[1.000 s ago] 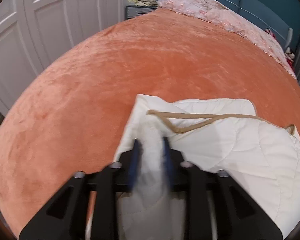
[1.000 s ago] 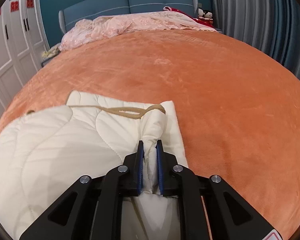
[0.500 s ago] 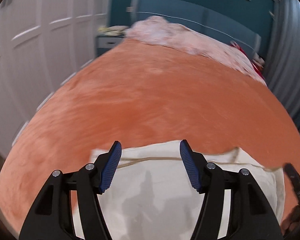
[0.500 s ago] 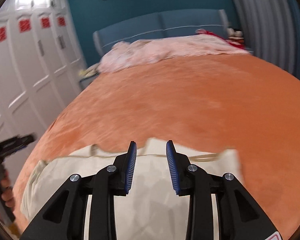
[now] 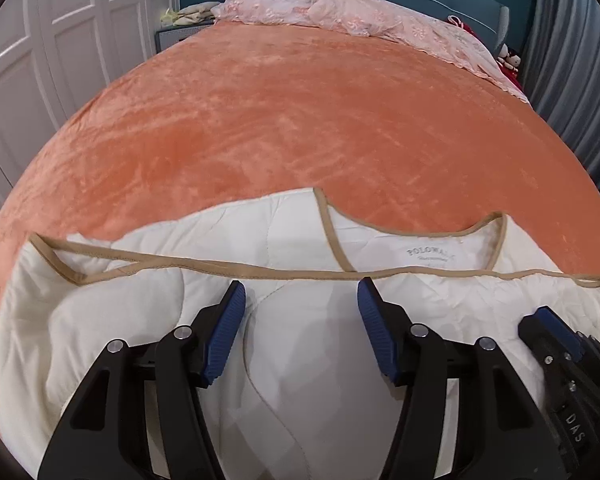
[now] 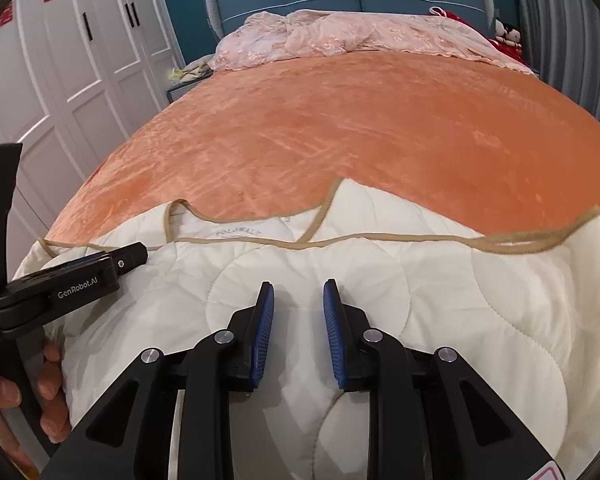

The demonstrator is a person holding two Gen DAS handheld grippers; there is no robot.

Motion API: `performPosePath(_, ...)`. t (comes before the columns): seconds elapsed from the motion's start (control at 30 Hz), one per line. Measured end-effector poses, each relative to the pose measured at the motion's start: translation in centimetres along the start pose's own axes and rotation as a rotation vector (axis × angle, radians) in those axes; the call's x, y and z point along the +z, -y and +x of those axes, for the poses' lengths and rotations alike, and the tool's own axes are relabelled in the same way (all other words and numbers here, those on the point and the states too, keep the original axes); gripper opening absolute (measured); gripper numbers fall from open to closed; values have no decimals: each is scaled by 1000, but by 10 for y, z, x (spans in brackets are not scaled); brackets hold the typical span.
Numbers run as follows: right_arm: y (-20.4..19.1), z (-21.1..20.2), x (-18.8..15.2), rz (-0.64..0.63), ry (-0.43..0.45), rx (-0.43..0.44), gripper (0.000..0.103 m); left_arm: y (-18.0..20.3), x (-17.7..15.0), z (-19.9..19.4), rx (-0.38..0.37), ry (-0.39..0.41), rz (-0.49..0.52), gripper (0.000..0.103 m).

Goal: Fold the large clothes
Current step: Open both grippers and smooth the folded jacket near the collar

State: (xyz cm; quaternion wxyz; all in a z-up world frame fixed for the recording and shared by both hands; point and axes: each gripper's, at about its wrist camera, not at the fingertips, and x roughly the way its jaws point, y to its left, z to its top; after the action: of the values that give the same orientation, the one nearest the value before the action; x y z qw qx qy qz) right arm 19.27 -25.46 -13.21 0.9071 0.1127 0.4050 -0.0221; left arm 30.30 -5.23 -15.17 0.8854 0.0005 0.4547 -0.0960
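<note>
Cream quilted padded garment with tan binding (image 5: pixel 300 240) lying spread on the orange plush bed cover (image 5: pixel 300 120). Left tongs (image 5: pixel 300 296) apart, gripping nothing; right tongs (image 6: pixel 298 292) closing, nothing pinched between. Probably soft, puffy, light, a little slippery; best taken at the bound edge.

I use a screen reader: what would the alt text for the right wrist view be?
The right gripper, nothing between its closing jaws, hovers over a cream quilted garment spread on an orange bed cover. At left, a hand holds the left gripper.
</note>
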Motion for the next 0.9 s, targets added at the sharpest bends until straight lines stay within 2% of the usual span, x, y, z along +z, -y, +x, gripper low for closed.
performPosePath(0.2,-4,11,-4,-11,0,-36,22,4,-6,10,32,17,20,56)
performPosePath(0.9,-9,24,-8,-17,0,-62,22,11,-14,24,86,47,45,58)
